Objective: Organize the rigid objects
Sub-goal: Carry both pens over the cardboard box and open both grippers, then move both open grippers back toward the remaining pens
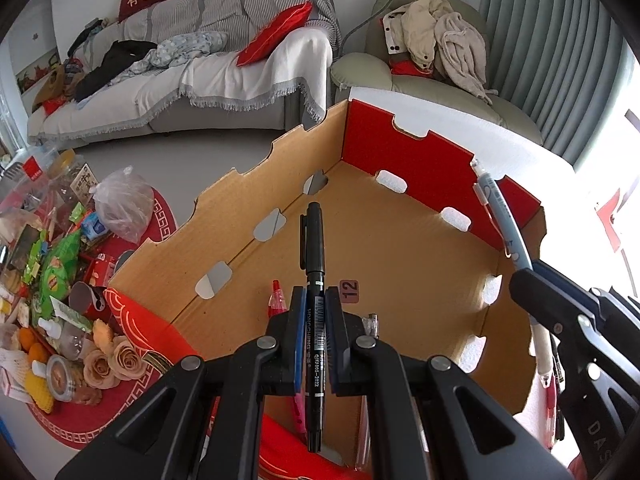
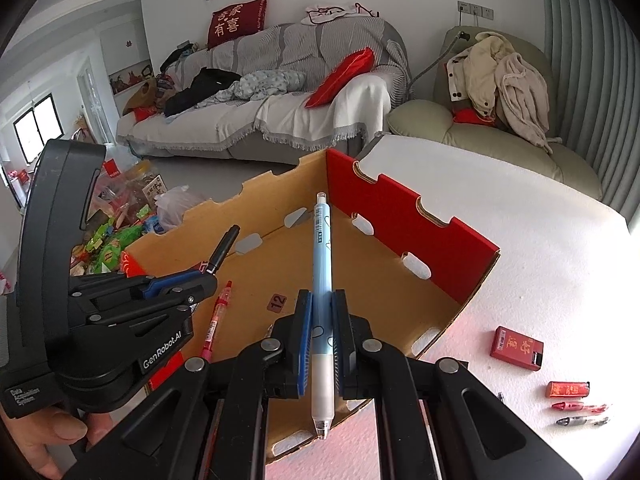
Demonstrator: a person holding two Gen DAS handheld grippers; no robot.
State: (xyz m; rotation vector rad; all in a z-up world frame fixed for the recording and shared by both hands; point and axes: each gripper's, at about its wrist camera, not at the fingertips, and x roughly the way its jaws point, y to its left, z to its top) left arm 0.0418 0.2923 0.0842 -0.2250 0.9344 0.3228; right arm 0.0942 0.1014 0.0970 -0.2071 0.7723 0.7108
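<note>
Pens were mid-delivery: left gripper (image 1: pixel 316 312) clamped a black marker (image 1: pixel 314 264), right gripper (image 2: pixel 322 328) a blue pen (image 2: pixel 321 256), both over the box (image 2: pixel 400 216), needing release inside.

We see a black marker pen (image 1: pixel 315 280) with a white barcode label, clamped lengthwise above the open cardboard box (image 1: pixel 400 248), cap pointing toward its far corner. A light blue mechanical pencil (image 2: pixel 322 276) with a white grip is likewise held over the box. A red gel pen (image 2: pixel 216 322) lies on the box floor near its left wall.
</note>
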